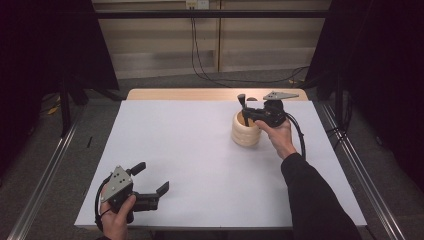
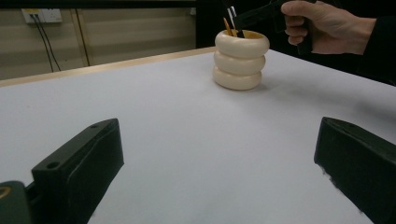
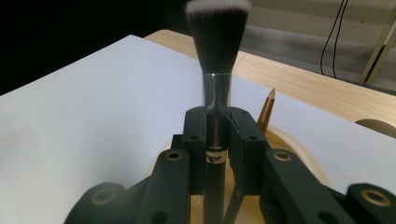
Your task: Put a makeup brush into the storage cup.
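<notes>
Nearest the camera, the left tool point(image 1: 150, 182) rests wide open and empty, well apart from the holder point(image 1: 245, 131). Above that holder, the right tool point(image 3: 217, 135) pinches a makeup brush point(image 3: 217, 56) by its thin, stiff, probably slippery handle. It looks light. Open tabletop point(image 1: 190, 145) spreads left of the holder; a pencil point(image 3: 266, 109) stands just beside the brush.

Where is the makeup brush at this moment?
The makeup brush stands upright, clamped in the right gripper directly over the cream ribbed holder, at the far right part of the white table in the high view.
</notes>
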`<state>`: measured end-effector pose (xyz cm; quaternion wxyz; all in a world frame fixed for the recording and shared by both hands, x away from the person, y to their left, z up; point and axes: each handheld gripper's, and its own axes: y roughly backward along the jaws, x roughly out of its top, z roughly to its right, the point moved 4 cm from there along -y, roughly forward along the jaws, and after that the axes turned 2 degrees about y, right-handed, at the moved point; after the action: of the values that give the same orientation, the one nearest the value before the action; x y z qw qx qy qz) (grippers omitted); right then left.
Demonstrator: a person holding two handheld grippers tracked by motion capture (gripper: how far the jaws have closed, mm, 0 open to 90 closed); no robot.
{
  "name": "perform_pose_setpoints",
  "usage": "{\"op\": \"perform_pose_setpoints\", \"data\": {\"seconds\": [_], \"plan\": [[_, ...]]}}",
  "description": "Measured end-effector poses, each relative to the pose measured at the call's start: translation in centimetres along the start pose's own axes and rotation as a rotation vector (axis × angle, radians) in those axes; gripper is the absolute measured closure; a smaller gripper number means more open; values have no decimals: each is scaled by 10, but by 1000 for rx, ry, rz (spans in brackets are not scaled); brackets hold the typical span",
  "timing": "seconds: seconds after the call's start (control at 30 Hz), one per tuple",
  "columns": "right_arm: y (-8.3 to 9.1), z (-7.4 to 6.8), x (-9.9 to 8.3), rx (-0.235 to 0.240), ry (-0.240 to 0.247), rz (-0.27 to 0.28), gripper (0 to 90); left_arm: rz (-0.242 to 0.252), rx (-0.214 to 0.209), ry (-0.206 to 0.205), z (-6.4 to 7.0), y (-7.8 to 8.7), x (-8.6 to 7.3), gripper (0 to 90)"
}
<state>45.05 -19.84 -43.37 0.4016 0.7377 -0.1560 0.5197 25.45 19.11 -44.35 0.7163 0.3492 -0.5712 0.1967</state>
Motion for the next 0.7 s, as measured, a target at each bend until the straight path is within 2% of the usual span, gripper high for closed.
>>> {"op": "perform_pose_setpoints", "data": {"seconds": [0.27,0.53,0.57,0.7], "plan": [[2,4,-8,-10,-14,-6,761,0,4,5,0,-1,0,12],[2,4,-9,-9,-16,-2,698,-3,0,4,0,-4,1,12],[2,4,-9,-6,-16,1,694,0,-13,2,0,-4,1,12],[5,3,-8,3,-11,20,635,-3,-1,6,0,-5,1,11]]}}
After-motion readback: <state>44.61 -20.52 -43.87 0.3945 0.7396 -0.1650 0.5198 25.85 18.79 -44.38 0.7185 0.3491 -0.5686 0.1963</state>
